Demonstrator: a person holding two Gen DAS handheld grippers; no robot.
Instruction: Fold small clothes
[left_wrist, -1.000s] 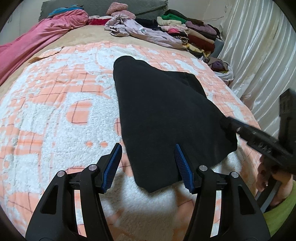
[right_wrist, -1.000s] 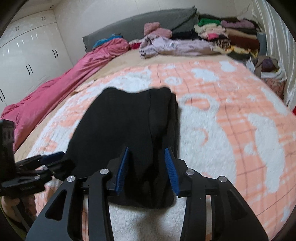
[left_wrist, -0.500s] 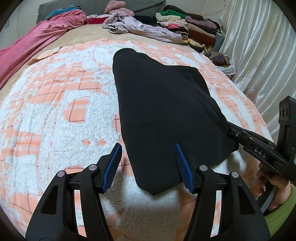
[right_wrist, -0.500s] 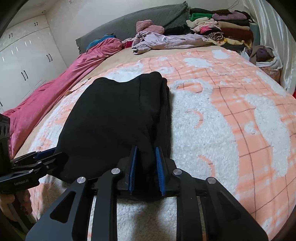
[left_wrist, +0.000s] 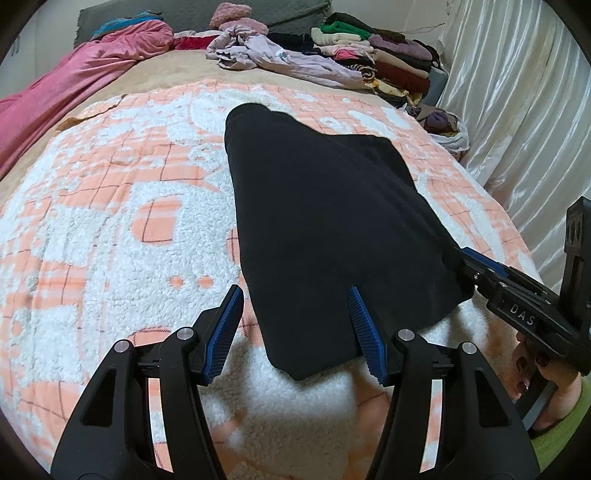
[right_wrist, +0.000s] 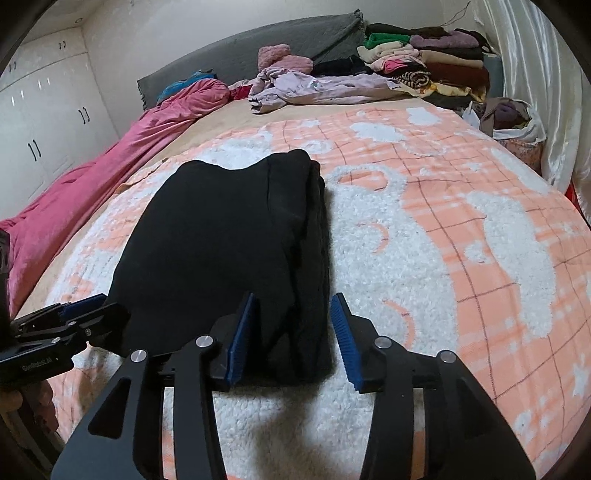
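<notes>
Garment, black and folded, lies flat on the bed's peach-and-white blanket, straight ahead of both tools. The left hand-held gripper hangs with jaws spread above the garment's near left corner; that corner sits between the blue pads, but the pads do not press it. The right hand-held gripper has just been opening: its jaws now stand apart astride the garment's near right edge, where several layers stack, and nothing is pinched. Its lower frame hides the very end of the cloth. In the left wrist view the right tool enters from the right, its tips buried against the dark cloth so they are hard to make out; the hand gripping it and a green sleeve are cut off by the frame. Far beyond the jaws, a heap of clothes and a pink quilt blur into the fisheye rim.
</notes>
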